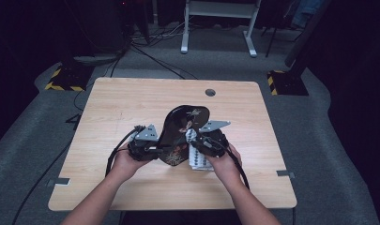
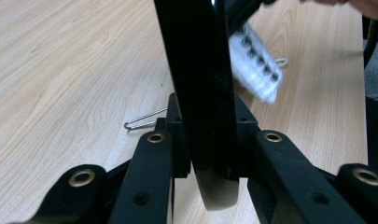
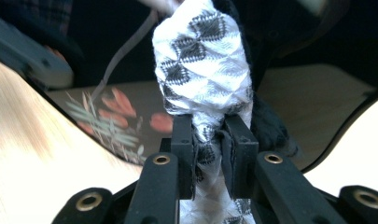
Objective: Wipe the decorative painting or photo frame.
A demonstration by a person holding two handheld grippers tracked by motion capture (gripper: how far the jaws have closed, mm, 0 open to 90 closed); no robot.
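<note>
While clamped by both grippers, held just above the bench [image 1: 131, 101] near its front edge.

Left gripper [image 1: 148, 149], jaws closed on the rim of a black lacquered tray [image 1: 183, 131] with a floral design, keeps it tilted on edge, probably to present the face for wiping. Right gripper [image 1: 207, 144], jaws pinched on a white diamond-patterned cloth [image 3: 203, 70], presses it against the tray's right side. Lying behind on the bench: a wire clip [image 2: 142, 120]; otherwise nothing obstructing.

At the centre of the frame your left gripper [image 1: 149, 149] clamps the lower edge of a black flowered tray [image 1: 183, 133], tilted up off the tabletop [image 1: 117, 103]. Just right of it, your right gripper [image 1: 207, 144] holds a white patterned cloth [image 1: 197, 159].
</note>
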